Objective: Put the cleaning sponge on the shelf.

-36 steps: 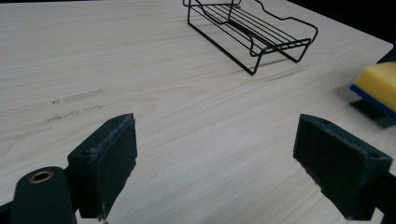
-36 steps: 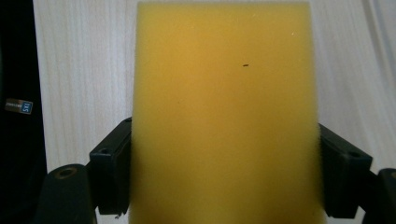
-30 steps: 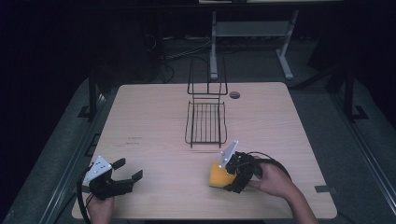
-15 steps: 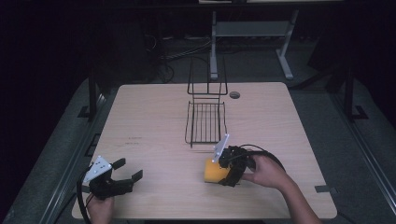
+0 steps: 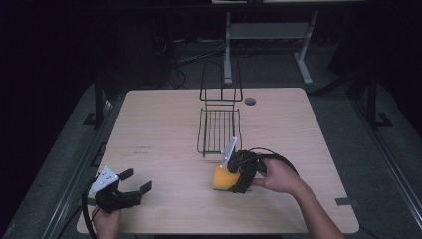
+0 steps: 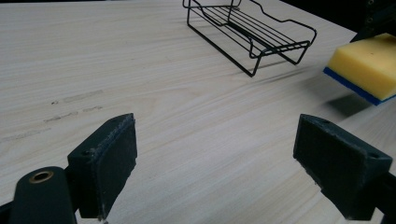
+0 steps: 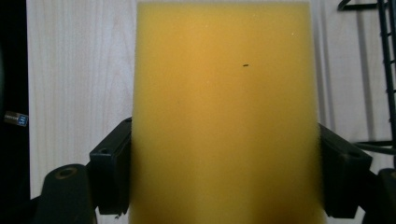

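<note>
In the right gripper view, the two black pads (image 7: 109,172) press against the long sides of a yellow sponge (image 7: 224,112), which stands between them and runs up to the top edge of the frame. The right gripper (image 5: 238,175) is clamped on it. In the high view this gripper sits a little right of centre in the lower half of the frame, with the sponge (image 5: 221,178) at its left end and the person's right hand (image 5: 279,177) behind it. In the left gripper view the sponge (image 6: 369,65) appears at the right edge, yellow on top with a blue layer underneath, and a dark shadow lies on the wood below it; it seems to be lifted slightly off the table, though the angle makes that hard to judge.

The left gripper (image 5: 133,188) lies in the lower left of the high view, held by the left hand (image 5: 107,219) at the bottom edge. Its jaws stand wide apart with only bare table between them (its own view shows the two pads (image 6: 105,163) at the lower left and lower right corners).

A black wire rack (image 5: 219,129) stands at the centre of the wooden table (image 5: 159,124), just above the sponge in the frame. A small round hole (image 5: 250,101) sits in the tabletop to the upper right of the rack.
</note>
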Demonstrator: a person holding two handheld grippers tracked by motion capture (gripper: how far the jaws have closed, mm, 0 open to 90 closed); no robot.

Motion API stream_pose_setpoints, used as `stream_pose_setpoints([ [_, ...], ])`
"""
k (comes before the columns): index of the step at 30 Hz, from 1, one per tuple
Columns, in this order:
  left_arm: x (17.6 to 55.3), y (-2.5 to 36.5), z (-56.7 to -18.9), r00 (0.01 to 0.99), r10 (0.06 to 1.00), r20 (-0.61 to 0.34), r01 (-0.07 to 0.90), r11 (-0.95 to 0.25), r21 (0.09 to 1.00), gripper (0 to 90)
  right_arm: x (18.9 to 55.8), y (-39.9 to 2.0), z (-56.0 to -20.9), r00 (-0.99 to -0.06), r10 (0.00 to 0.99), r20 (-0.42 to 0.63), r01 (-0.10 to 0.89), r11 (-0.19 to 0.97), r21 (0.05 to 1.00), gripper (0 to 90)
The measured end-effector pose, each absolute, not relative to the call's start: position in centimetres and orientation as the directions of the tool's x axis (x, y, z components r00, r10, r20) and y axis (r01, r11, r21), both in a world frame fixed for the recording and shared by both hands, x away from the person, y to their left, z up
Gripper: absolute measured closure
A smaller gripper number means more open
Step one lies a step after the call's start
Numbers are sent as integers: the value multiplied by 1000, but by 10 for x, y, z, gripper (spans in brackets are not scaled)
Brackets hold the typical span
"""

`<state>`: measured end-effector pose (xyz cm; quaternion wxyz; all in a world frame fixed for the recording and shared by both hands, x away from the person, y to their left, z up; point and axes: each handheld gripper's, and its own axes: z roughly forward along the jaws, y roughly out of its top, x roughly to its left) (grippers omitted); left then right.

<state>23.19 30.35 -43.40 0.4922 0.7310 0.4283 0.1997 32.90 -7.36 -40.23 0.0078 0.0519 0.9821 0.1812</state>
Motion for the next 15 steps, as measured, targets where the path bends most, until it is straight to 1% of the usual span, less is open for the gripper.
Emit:
stream_pose_setpoints([
  [6,232,304,-434,553,823,-132,431,-147,890,128,340,-68,-398,-996,87,0,81,929,362,214],
  [15,232,305,-434,551,823,-137,430,-139,892,128,353,-61,-391,-996,91,8,87,923,376,215],
])
